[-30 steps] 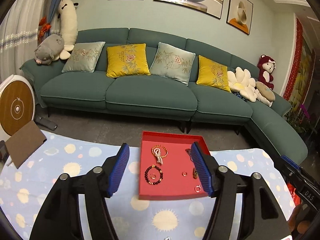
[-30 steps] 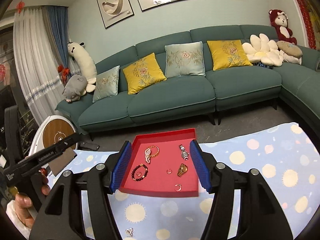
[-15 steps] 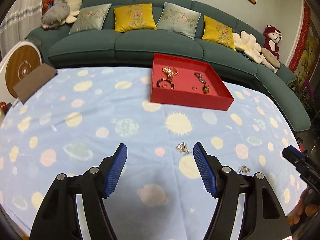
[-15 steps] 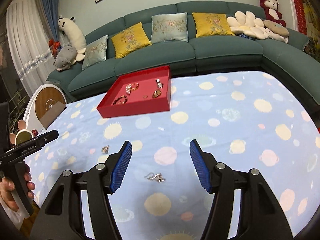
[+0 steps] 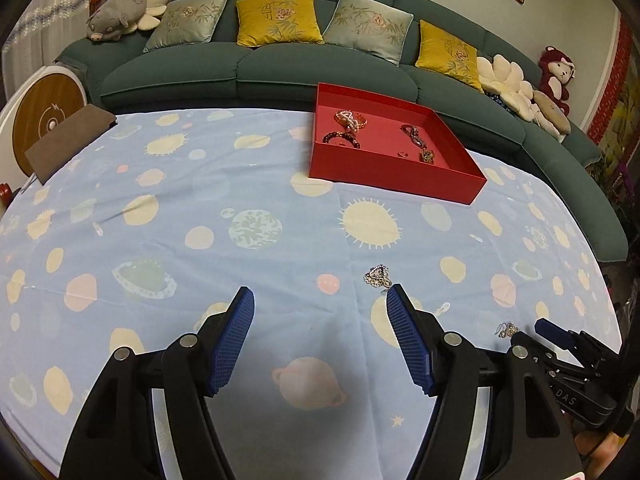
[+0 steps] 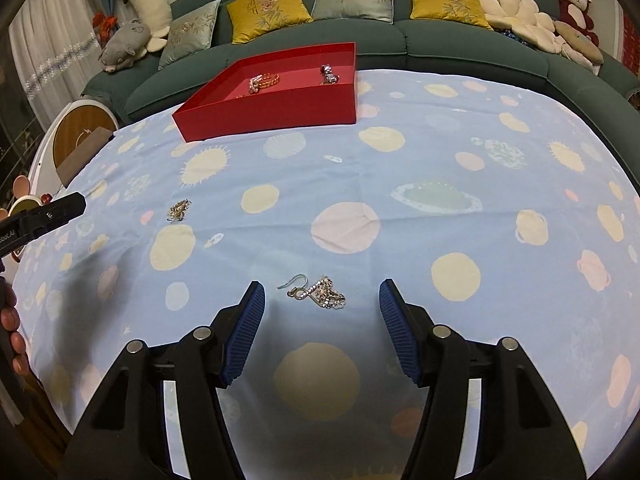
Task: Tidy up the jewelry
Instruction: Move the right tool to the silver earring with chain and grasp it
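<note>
A red tray (image 5: 394, 182) (image 6: 272, 110) holding several bracelets and rings stands at the far side of the table. A silver brooch (image 5: 378, 276) (image 6: 179, 210) lies on the cloth just beyond my left gripper's right fingertip. My left gripper (image 5: 320, 300) hangs open over bare cloth, nothing between its fingers. A silver dangling earring (image 6: 318, 291) (image 5: 506, 330) lies right in front of my right gripper (image 6: 320, 294), between its open fingertips and untouched. In the left wrist view the right gripper (image 5: 560, 336) shows at the lower right.
A light blue cloth with suns and planets (image 5: 200, 220) covers the table. Behind it runs a green sofa (image 5: 260, 68) with cushions and plush toys. A brown board (image 5: 68, 140) leans at the far left corner. A hand (image 6: 12, 332) holds the left gripper's handle.
Both grippers have dropped and tilted downward, from looking at the sofa and tray to hovering low over the cloth. The right gripper closed in on the earring. Their openings are unchanged.
</note>
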Demonstrator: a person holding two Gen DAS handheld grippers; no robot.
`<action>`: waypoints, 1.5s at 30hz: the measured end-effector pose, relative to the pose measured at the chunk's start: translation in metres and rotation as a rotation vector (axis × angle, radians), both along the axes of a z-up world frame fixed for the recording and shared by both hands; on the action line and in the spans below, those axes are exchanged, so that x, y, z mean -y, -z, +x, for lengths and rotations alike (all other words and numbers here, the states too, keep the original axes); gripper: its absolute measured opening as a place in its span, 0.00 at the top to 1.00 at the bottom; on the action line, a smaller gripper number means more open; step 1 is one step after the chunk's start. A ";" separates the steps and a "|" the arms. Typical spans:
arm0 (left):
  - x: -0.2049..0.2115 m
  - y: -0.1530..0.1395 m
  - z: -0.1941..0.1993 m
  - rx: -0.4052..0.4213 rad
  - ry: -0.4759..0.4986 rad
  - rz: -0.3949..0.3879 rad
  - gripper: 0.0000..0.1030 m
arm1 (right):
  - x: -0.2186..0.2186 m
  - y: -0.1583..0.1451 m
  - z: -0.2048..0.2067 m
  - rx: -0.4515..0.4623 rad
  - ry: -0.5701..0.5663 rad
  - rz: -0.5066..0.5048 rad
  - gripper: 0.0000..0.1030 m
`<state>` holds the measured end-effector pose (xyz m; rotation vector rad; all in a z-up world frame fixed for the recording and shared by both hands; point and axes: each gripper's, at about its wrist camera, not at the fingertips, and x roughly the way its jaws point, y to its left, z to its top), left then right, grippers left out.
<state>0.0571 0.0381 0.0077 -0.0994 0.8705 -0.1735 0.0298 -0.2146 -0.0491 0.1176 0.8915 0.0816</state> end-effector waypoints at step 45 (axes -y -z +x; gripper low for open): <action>0.064 0.050 0.055 -0.079 0.076 0.026 0.37 | -0.002 -0.038 -0.006 0.098 -0.013 0.026 0.93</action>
